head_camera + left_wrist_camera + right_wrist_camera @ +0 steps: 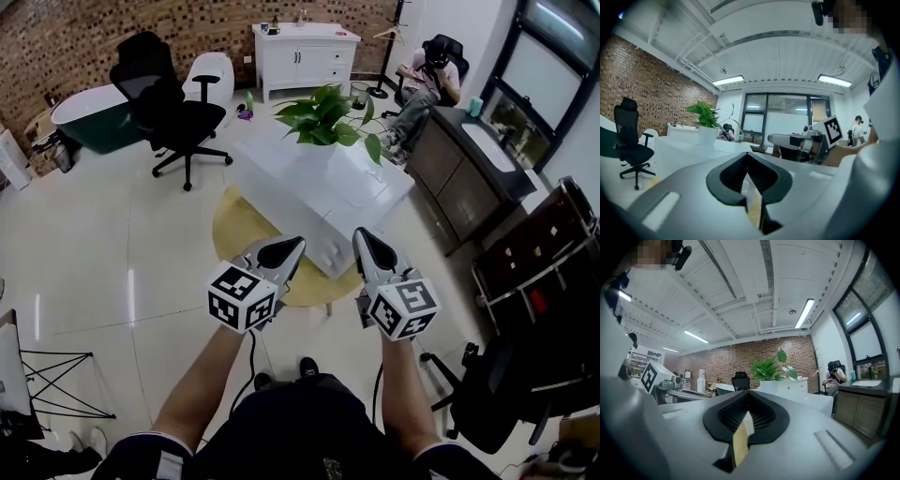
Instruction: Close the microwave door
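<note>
Showroom-type room w/ brick wall (94,37) at back and pale glossy tile floor (112,244). Centre: white table (356,202) carrying a potted plant (323,117), partly over a round tan top (234,230). Table's near corner lies just ahead of both grippers in head view. Left-rear: black office chair (173,112) beside a green tub (89,117); white cabinet (305,56) against the wall. Right side crowded: seated person (427,84), dark counter (469,178) w/ sink, dark rack (544,262), second black chair (497,403) near the person's right arm. Widest open floor is left of the table. Left gripper (295,246) and right gripper (364,238) held side by side, well apart from the furniture, tips fwd. Both sets of jaws are together at the tips w/ nothing between them. Microwave: cannot be made out in any view.
</note>
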Demonstrator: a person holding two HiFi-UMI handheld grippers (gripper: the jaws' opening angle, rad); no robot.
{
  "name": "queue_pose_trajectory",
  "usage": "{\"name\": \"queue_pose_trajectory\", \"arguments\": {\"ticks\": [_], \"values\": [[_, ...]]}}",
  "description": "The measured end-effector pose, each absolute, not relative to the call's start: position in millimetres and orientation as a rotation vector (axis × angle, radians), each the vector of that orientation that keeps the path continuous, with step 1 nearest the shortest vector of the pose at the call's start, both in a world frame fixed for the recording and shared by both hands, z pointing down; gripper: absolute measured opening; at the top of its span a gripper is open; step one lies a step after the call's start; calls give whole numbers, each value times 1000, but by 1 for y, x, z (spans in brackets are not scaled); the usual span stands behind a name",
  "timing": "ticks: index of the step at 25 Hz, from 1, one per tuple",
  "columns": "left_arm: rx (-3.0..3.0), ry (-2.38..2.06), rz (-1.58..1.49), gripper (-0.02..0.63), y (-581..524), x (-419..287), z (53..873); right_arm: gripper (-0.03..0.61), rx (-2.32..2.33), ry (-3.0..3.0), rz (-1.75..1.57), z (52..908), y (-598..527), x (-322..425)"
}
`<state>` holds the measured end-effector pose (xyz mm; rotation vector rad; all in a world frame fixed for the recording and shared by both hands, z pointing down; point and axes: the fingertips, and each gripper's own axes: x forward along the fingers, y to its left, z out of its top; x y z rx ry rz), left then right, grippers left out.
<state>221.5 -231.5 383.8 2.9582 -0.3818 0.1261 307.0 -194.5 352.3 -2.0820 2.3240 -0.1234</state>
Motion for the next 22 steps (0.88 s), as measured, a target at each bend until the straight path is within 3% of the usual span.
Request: {"name": "queue_pose_trajectory", "arguments": {"ticks": [22], "values": [[2949,-389,118,12,-228,221,385,0,-2035,2379,-139,352,-202,300]]}}
